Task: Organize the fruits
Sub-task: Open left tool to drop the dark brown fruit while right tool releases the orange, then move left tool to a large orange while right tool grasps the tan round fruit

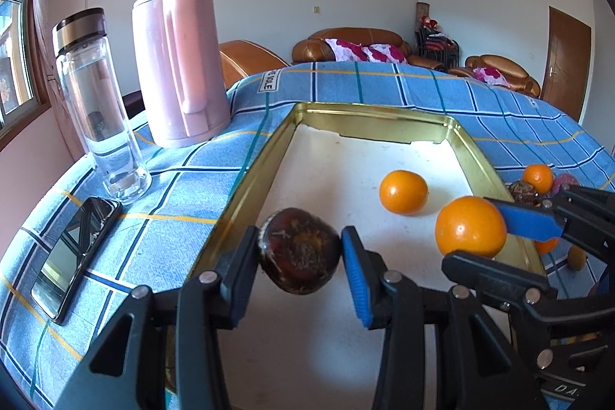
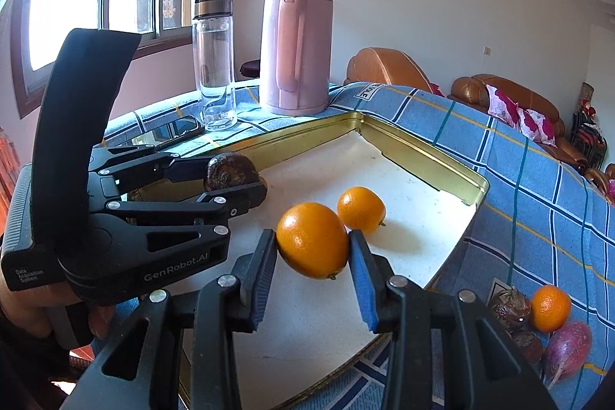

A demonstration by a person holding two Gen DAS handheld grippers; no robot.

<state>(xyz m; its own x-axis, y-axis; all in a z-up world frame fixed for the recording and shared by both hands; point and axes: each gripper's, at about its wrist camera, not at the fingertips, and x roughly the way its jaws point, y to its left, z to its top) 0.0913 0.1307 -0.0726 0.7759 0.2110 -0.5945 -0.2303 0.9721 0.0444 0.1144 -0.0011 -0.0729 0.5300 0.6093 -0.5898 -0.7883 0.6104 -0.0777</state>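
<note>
Right wrist view: right gripper (image 2: pixel 312 241) clamps an orange (image 2: pixel 312 239); tray (image 2: pixel 423 148) floor below, loose orange (image 2: pixel 361 209) at one o'clock; left gripper (image 1: pixel 300 250) grips a brown fruit (image 1: pixel 300 250).

Home liv. rm: sofas (image 1: pixel 348 45), kettle (image 1: pixel 180 64).

- brown fruit (image 1: pixel 300 250): dark, rough, held above tray (image 1: pixel 246 171) near left rim
- orange (image 2: pixel 313 239): held above tray
- second orange (image 1: pixel 403 192): lying in tray
- more fruit (image 2: pixel 538 317) on cloth, right of tray
</note>
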